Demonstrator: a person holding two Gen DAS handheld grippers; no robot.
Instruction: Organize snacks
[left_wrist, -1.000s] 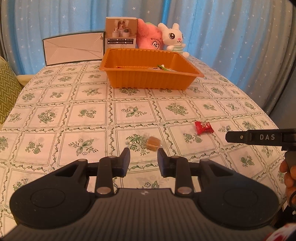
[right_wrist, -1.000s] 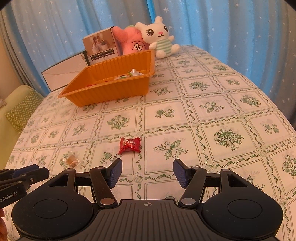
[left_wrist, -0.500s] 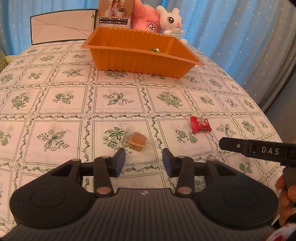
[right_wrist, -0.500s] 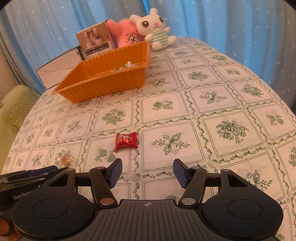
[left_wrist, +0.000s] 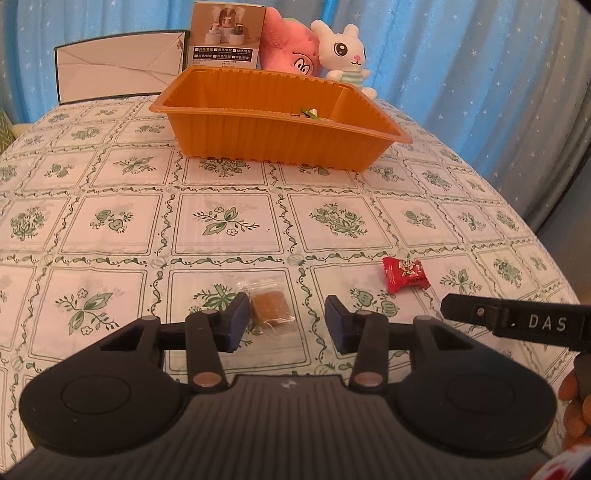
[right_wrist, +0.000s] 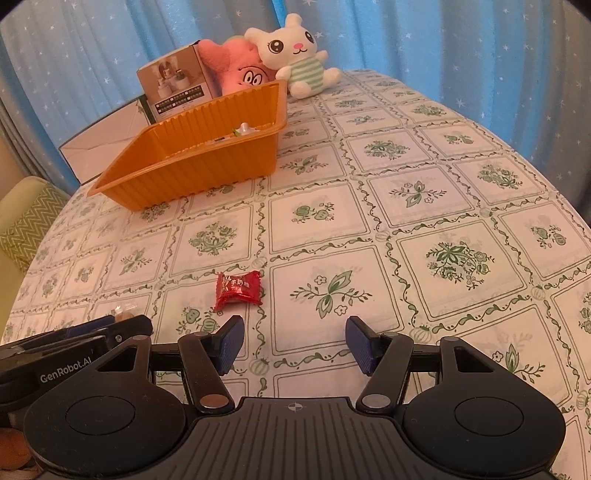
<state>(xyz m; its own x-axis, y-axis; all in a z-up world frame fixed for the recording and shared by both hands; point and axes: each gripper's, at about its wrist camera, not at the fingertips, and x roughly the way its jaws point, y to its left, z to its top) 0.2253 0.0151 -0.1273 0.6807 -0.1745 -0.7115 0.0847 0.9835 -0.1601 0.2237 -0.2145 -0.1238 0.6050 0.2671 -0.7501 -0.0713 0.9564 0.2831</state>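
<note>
The left gripper (left_wrist: 282, 317) hangs low over the tablecloth (left_wrist: 229, 221), its jaws partly apart and just now narrowing a little after opening up. A brown candy (left_wrist: 269, 306) in a clear wrapper lies between them, close against the left pad and well clear of the right one; neither pad looks to be pressing it yet. The right gripper (right_wrist: 291, 345) holds its jaws wide and empty, with a red candy (right_wrist: 238, 290) lying on the cloth just beyond its left pad. Far across the table stands the orange tray (left_wrist: 273, 136), with a few wrapped sweets already inside.

The brown candy is probably very light, a small firm block in loose, crinkly film. That film looks slippery and will likely slide or fold if pinched by its flat edges. The better hold seems to be across the block itself, pads on its two side faces, with the jaws shifted right so the block sits centred. Light pressure should do; squeezing hard may squirt it out sideways. The red candy looks puffier and should be taken across its middle, not by its crimped ends.
</note>
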